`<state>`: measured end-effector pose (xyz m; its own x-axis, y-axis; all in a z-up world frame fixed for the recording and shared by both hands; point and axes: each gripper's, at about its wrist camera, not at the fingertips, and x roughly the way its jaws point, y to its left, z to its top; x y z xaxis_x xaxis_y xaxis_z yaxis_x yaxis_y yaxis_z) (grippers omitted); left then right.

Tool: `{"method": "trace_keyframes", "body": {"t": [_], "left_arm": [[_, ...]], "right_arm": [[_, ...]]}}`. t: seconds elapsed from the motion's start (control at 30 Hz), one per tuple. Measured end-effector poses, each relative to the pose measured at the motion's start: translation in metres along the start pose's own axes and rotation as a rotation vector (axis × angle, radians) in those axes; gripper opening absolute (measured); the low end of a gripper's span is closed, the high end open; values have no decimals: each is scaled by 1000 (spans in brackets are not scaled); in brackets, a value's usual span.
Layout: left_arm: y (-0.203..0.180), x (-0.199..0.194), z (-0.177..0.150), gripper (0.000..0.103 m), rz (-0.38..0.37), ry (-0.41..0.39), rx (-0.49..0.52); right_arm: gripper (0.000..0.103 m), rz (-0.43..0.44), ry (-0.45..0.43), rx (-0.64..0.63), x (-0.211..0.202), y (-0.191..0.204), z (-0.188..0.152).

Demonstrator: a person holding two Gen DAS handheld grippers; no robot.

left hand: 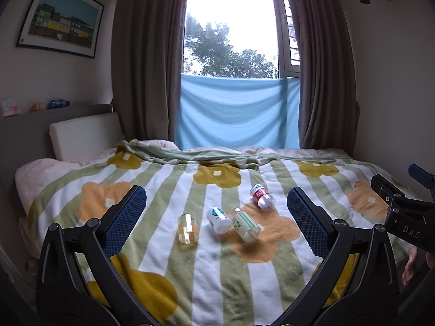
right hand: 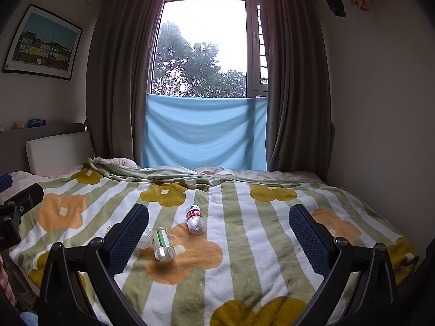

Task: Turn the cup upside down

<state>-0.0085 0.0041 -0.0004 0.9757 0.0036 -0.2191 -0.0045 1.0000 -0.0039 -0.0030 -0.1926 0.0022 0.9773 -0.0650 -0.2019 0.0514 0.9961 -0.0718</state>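
A small clear yellowish cup [left hand: 187,229] rests on the flowered blanket [left hand: 168,260], left of three small bottles lying on their sides: a white one with a blue label [left hand: 218,219], a green-labelled one [left hand: 246,225] and a red-labelled one [left hand: 262,197]. My left gripper [left hand: 216,193] hovers open above and before them, nothing between its blue pads. My right gripper [right hand: 219,208] is also open and empty, further right. In its view I see the green-labelled bottle [right hand: 162,243] and the red-labelled bottle [right hand: 195,219]. Its left finger [right hand: 127,239] hides the cup.
The bed fills the room up to the window, with a blue cloth [left hand: 239,114] and brown curtains behind it. A white headboard cushion [left hand: 84,135] and a shelf stand at the left, a wall at the right. The blanket's right half [right hand: 272,231] carries nothing.
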Motion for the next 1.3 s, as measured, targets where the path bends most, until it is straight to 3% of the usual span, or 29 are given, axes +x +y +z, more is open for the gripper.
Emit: {"method": "trace_keyframes", "body": {"t": [1.1, 1.3], "left_arm": [[-3, 13, -4, 103, -2, 31, -17], [-3, 34, -10, 103, 8, 75, -25]], "right_arm": [[103, 4, 12, 2, 2, -2, -2], [103, 21, 38, -8, 19, -5, -15]]}}
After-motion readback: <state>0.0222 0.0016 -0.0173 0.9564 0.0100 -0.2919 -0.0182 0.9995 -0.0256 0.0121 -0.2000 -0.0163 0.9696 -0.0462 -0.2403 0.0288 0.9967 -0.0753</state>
